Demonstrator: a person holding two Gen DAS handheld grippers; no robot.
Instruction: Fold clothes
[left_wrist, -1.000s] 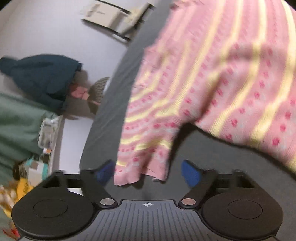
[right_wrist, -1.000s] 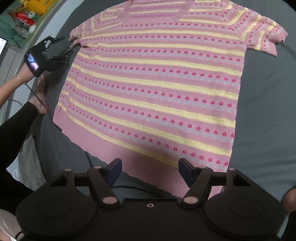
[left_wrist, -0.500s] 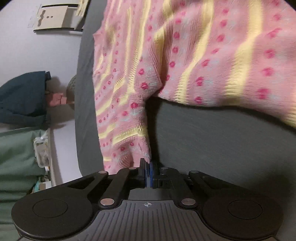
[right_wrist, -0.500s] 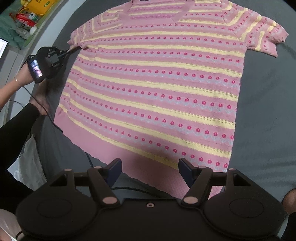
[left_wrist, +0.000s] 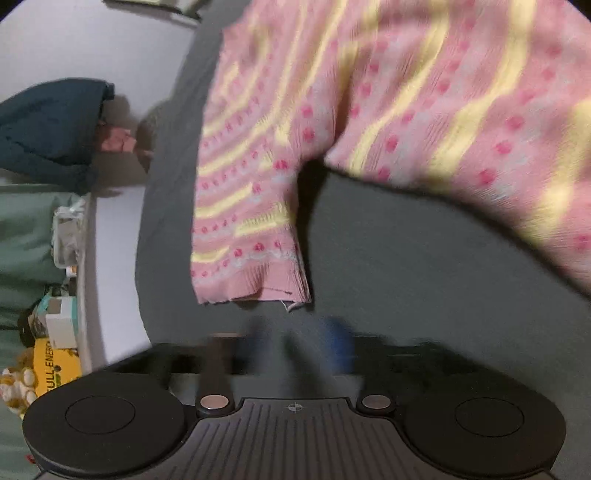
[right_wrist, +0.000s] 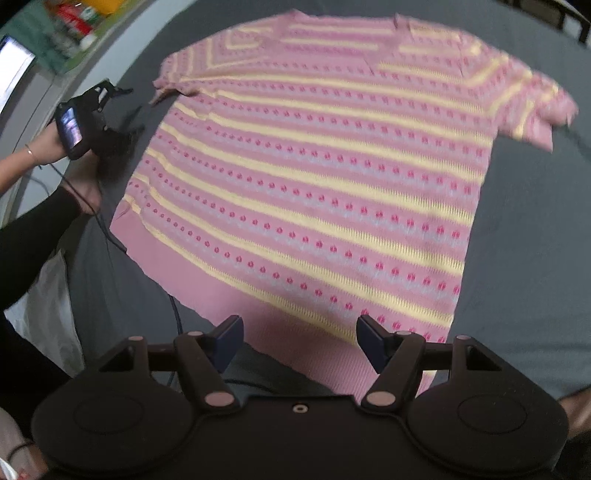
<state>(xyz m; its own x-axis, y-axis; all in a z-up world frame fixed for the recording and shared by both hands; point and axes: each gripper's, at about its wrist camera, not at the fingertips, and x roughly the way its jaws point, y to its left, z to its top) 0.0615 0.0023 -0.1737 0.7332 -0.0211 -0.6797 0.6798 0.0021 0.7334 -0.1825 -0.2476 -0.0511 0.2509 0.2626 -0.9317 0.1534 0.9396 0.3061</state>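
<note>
A pink knit sweater (right_wrist: 314, 177) with yellow stripes and red dots lies spread flat on the grey bed cover (right_wrist: 535, 258). In the left wrist view its left sleeve (left_wrist: 247, 221) lies flat, with the cuff just ahead of my left gripper (left_wrist: 295, 343). That gripper is blurred, its jaws are opening, and nothing is between them. The right wrist view shows the left gripper (right_wrist: 135, 109) a short way left of the sleeve, apart from it. My right gripper (right_wrist: 299, 339) hovers open over the sweater's bottom hem, holding nothing.
A dark blue garment (left_wrist: 48, 125), green cloth (left_wrist: 26, 229) and a yellow box (left_wrist: 55, 365) sit beyond the bed's left edge. A person's hand (right_wrist: 44, 147) holds the left gripper. A cable (right_wrist: 173, 306) trails over the cover near the hem. A white bag (right_wrist: 40, 295) lies at the lower left.
Half a second ago my left gripper was shut on the sleeve cuff; it has let go and drawn back, and the sleeve lies flat. My right gripper has risen a little, still open.
</note>
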